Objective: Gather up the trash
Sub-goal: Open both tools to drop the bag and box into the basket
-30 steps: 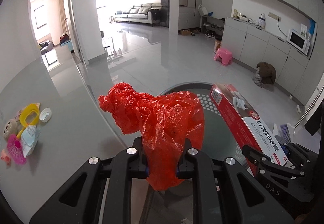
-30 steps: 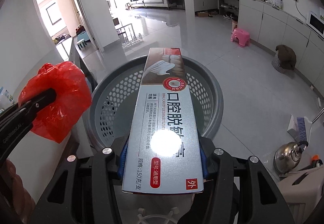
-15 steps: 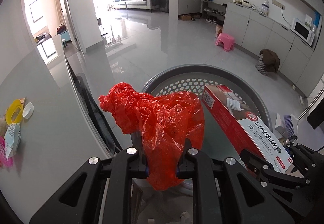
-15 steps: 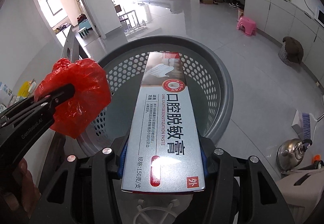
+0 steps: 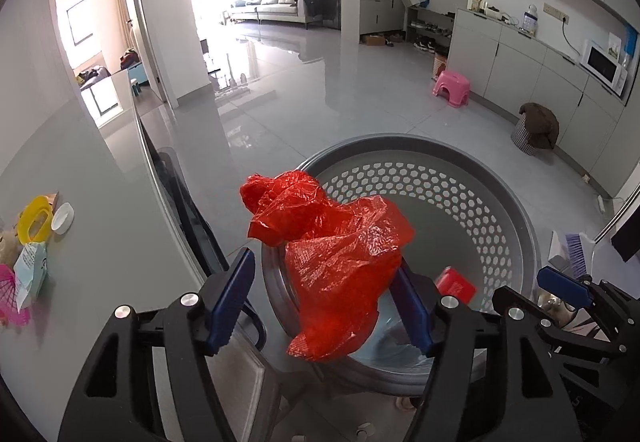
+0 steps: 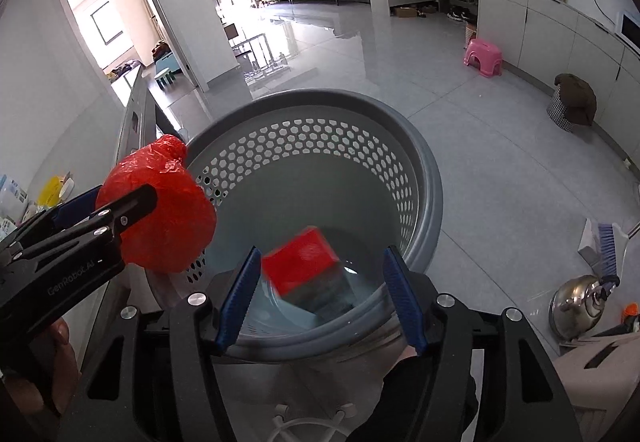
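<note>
The left gripper [image 5: 326,302] was squeezing the red plastic bag [image 5: 332,262] a second ago, but now its blue fingers [image 5: 230,300] are spreading apart. The bag is still between them, yet the left finger no longer touches it. On the right side I cannot tell if it still rubs the finger. The bag hangs over the near rim of the gray basket [image 5: 516,210], crumpled and puffy. The right gripper [image 6: 320,294] was holding the long toothpaste box [image 6: 308,270] flat between its fingers [image 6: 404,302]. Now those fingers are opening too, and the box is out of them. It looks blurry, tipped on end with its red end up, down inside the basket near the bottom. In the left view only a small red corner of the box shows past the right finger. Both grippers sit a bit closer over the basket than a second ago, so more of its holey wall and its inside can be seen. On the gray worktop [image 5: 112,210] to the left, a yellow ring [image 5: 36,220], a white cap [image 5: 63,217] and a small packet [image 5: 30,270] lie near each other, in the same spots as half a second ago.
</note>
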